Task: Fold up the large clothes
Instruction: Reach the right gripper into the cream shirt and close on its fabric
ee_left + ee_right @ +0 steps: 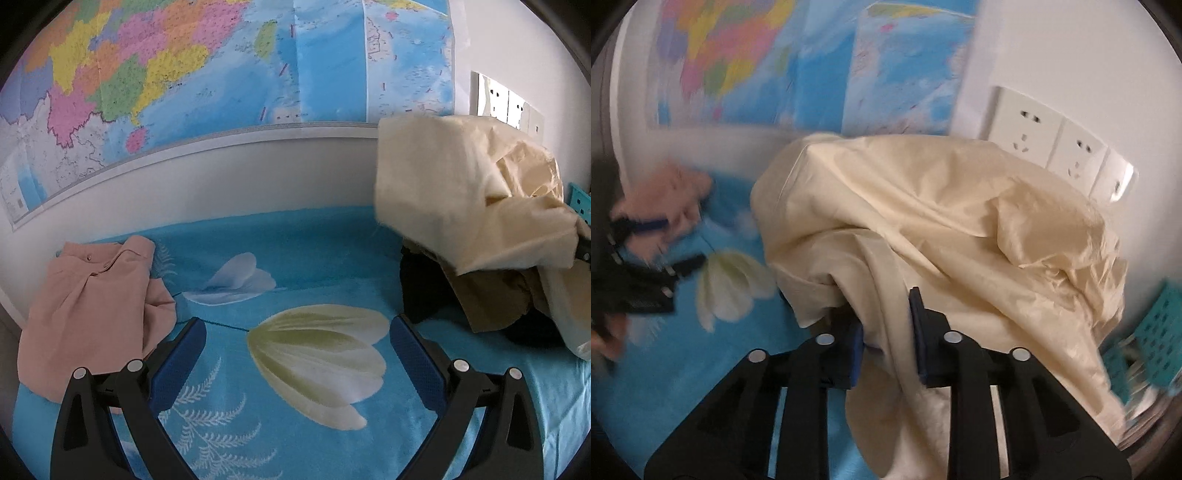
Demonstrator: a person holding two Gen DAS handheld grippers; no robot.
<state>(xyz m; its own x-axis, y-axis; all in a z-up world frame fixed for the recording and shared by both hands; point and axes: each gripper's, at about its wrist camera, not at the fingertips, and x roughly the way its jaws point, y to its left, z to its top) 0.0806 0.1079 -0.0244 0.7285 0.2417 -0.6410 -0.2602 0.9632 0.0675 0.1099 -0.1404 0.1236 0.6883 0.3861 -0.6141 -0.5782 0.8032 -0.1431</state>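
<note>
A large cream garment hangs bunched in the air at the right of the left wrist view, above the bed. In the right wrist view my right gripper is shut on a thick fold of this cream garment, and cloth fills the gap between the blue pads. My left gripper stands wide open over the blue flowered sheet with nothing between its fingers. It shows blurred at the left of the right wrist view. A pink shirt lies crumpled on the sheet to the left.
Under the lifted garment lies a pile of dark clothes and a brown piece. A map and wall sockets are on the wall behind the bed. A teal basket stands at the far right.
</note>
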